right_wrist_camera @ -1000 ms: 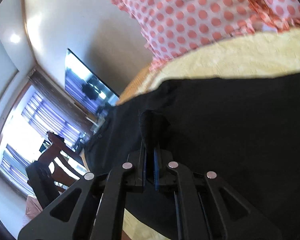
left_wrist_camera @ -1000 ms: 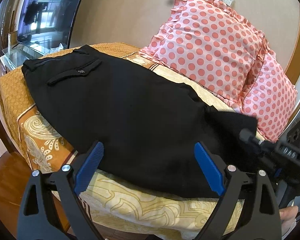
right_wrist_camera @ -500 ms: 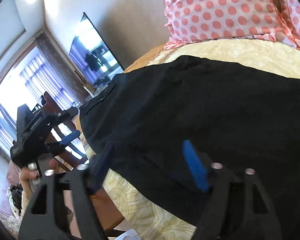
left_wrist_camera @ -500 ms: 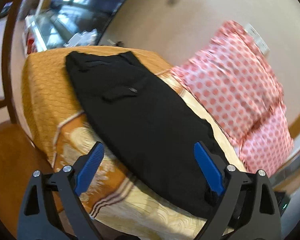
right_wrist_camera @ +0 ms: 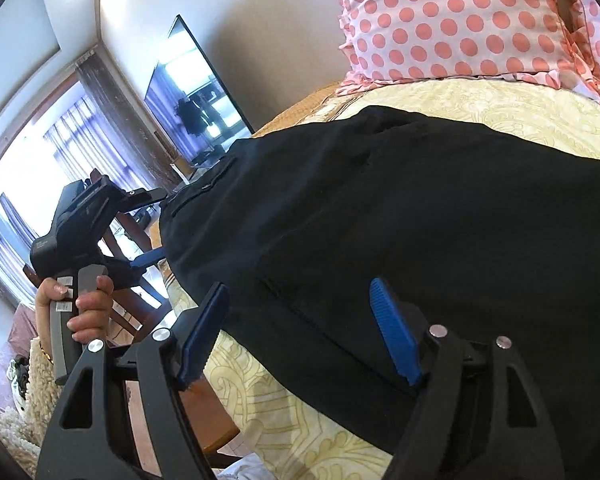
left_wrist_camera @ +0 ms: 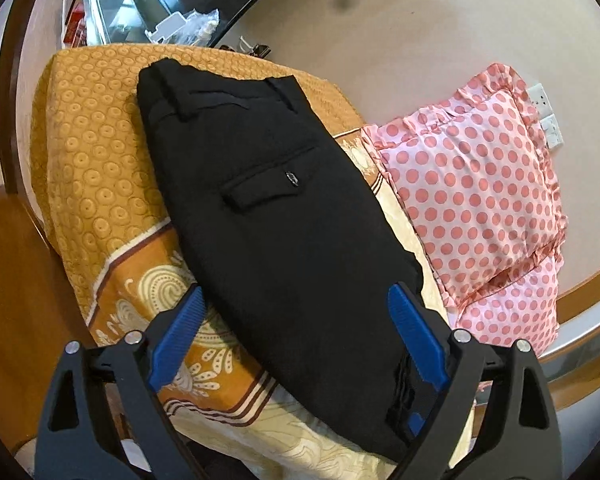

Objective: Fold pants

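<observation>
Black pants (left_wrist_camera: 284, 220) lie folded lengthwise on an orange and cream bedspread (left_wrist_camera: 88, 160), waistband far, back pocket facing up. My left gripper (left_wrist_camera: 296, 336) is open and empty, held above the near part of the pants. In the right wrist view the pants (right_wrist_camera: 420, 220) fill the middle. My right gripper (right_wrist_camera: 300, 328) is open and empty, its blue pads just above the pants' near edge. The left gripper (right_wrist_camera: 148, 258) also shows there at the left, held by a hand.
Two pink polka-dot pillows (left_wrist_camera: 472, 196) lean on the wall at the right, also in the right wrist view (right_wrist_camera: 460, 20). A TV (right_wrist_camera: 196, 96) and a glass stand (left_wrist_camera: 112, 4) are behind the bed. Wooden floor (left_wrist_camera: 12, 300) lies left of the bed.
My right gripper opened and let go of the pants fabric, then drew back. My left gripper rose and tilted so the whole pants come into view.
</observation>
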### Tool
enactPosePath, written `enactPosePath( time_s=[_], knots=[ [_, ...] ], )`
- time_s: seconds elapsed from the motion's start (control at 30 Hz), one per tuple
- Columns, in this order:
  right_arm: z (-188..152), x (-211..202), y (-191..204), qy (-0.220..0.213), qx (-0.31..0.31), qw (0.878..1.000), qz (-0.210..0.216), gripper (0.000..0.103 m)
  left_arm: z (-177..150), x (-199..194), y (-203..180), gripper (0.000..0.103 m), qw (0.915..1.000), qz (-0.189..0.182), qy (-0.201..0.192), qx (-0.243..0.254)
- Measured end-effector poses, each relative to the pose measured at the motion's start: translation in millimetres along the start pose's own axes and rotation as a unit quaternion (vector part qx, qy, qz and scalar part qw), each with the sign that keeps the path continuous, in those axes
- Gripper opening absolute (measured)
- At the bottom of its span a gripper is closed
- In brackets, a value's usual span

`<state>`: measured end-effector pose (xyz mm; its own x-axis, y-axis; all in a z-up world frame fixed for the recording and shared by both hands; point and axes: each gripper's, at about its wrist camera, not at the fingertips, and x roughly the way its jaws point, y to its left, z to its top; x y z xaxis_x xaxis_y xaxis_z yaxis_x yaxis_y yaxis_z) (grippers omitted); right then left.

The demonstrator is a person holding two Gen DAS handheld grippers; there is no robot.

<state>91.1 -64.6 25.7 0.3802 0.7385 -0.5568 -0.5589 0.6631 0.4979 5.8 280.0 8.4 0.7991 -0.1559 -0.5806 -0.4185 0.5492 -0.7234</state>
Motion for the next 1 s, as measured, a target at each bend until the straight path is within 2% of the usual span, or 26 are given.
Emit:
enactPosePath(
  time_s=[0.17,0.23,0.27,0.33,0.37,0.57,0.67,0.73,0.8,0.83,0.87,0.93,1.0],
  knots=[
    [-2.1,-0.8,0.7,-0.004,-0.008,1.000,0.000,0.075,10.5,8.1,5.9,0.094,0.9979,-0.027,0.028,-0.052],
    [-2.6,-1.0,1.3,-0.005,-0.010,1.000,-0.001,0.075,11.8,15.5,15.2,0.094,0.9894,-0.084,0.065,-0.099],
    [-2.8,-1.1,1.5,-0.006,-0.010,1.000,0.000,0.075,10.5,20.3,21.2,0.094,0.9816,-0.114,0.086,-0.127],
    [-3.4,-1.2,2.4,-0.007,-0.013,1.000,0.000,0.077,9.0,23.5,24.7,0.093,0.9772,-0.128,0.095,-0.140],
    [-3.7,-1.2,2.9,-0.008,-0.015,1.000,0.000,0.077,9.5,23.6,25.1,0.089,0.9781,-0.125,0.092,-0.139],
    [-5.8,-3.3,4.8,-0.009,-0.021,1.000,-0.001,0.078,28.3,16.4,16.6,0.086,0.9944,-0.047,0.022,-0.092],
    [-7.2,-5.3,5.7,-0.011,-0.026,1.000,0.000,0.078,38.7,20.7,17.7,0.081,0.9963,-0.013,0.001,-0.085],
    [-9.7,-7.0,7.6,-0.013,-0.034,0.999,-0.003,0.078,43.7,21.5,19.7,0.076,0.9964,-0.004,-0.013,-0.083],
    [-12.5,-8.7,9.6,-0.013,-0.043,0.999,-0.007,0.078,46.9,21.7,22.1,0.065,0.9961,0.010,-0.031,-0.082],
    [-13.9,-10.8,10.0,-0.014,-0.045,0.999,-0.006,0.078,48.1,21.0,24.3,0.052,0.9955,0.026,-0.043,-0.080],
    [-15.1,-14.7,9.1,-0.016,-0.042,0.999,-0.002,0.078,48.3,21.2,24.3,0.034,0.9950,0.043,-0.050,-0.075],
    [-18.2,-27.0,2.9,-0.019,-0.023,0.999,0.030,0.078,46.8,22.3,21.3,0.024,0.9945,0.066,-0.059,-0.056],
    [-23.2,-45.3,-4.1,-0.033,-0.012,0.998,0.044,0.078,42.6,16.9,3.0,0.019,0.9925,0.090,-0.082,-0.010]
  ],
)
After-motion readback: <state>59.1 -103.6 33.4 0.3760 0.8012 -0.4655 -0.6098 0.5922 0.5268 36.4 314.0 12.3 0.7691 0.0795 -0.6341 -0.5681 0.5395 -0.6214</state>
